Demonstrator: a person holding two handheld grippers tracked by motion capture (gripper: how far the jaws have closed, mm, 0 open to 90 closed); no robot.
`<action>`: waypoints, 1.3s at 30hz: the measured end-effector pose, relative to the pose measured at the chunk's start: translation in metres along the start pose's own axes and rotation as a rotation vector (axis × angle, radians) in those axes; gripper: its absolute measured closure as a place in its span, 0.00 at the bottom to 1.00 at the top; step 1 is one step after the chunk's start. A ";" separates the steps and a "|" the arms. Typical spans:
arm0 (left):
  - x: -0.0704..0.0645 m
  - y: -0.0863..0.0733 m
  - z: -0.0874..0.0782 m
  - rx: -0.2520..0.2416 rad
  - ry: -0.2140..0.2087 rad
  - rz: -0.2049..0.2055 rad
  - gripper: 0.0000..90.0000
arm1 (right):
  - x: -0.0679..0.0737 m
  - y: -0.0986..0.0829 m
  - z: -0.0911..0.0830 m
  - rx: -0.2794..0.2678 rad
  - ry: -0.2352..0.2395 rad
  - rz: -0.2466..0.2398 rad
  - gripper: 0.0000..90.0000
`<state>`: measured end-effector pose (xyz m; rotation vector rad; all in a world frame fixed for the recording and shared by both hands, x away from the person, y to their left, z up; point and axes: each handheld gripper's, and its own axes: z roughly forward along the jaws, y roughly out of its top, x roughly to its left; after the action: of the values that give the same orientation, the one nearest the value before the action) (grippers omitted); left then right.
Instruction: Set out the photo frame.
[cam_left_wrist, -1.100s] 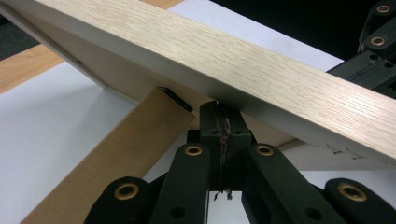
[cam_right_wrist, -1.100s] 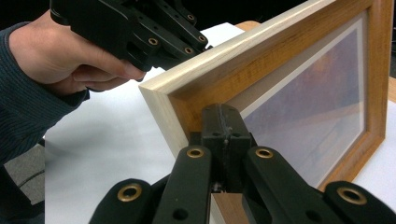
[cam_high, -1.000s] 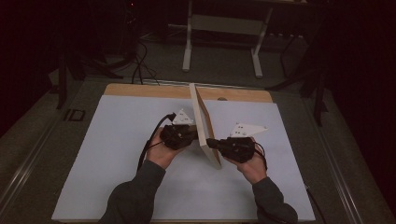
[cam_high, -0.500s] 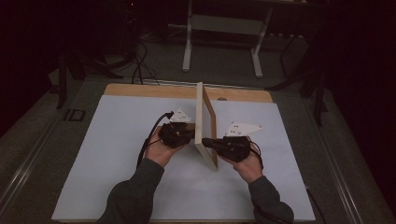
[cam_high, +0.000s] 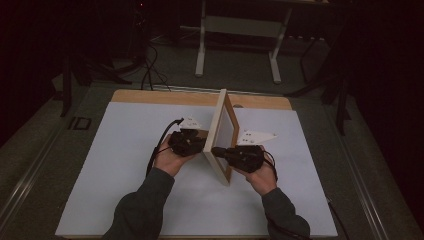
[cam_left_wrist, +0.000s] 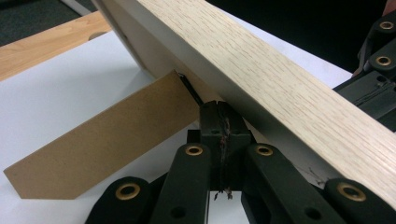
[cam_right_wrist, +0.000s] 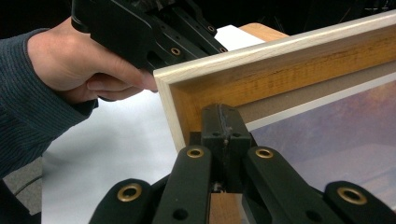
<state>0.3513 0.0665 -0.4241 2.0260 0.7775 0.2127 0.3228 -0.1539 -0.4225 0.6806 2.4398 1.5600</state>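
A wooden picture frame (cam_high: 222, 135) stands up on its edge near the middle of the white table cover (cam_high: 110, 150), with one end pointing to the far side of the table. Its wood is pale (a light oak look). A brown cardboard stand flap (cam_left_wrist: 107, 140) sticks out from its back and slopes down toward the white cover.

The left gripper (cam_high: 192, 145) is just beside the back of the frame. In the left gripper view its two black jaws are pressed together, right where the flap meets the frame's back. I cannot tell if they pinch anything.

The right gripper (cam_high: 225, 152) is on the front side of the frame. In the right gripper view its jaws are also squeezed together, up against the inner wood edge near a corner, beside the glass (cam_right_wrist: 336, 135). I cannot tell if they pinch the frame.

The person's left hand (cam_right_wrist: 79, 65) shows behind that corner, in a dark grey sleeve (cam_right_wrist: 23, 112).
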 end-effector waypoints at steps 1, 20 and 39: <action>0.001 0.000 0.000 -0.004 -0.008 -0.007 1.00 | 0.002 0.002 0.003 0.003 -0.006 -0.001 1.00; 0.004 -0.002 -0.009 -0.006 0.093 -0.045 0.76 | -0.003 -0.003 -0.003 0.007 -0.029 -0.006 0.96; 0.003 0.002 -0.040 -0.093 0.185 -0.135 0.49 | -0.020 -0.021 -0.016 0.024 -0.101 0.059 0.69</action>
<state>0.3372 0.0956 -0.4009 1.8769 0.9975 0.3553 0.3281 -0.1836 -0.4364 0.8214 2.3892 1.4810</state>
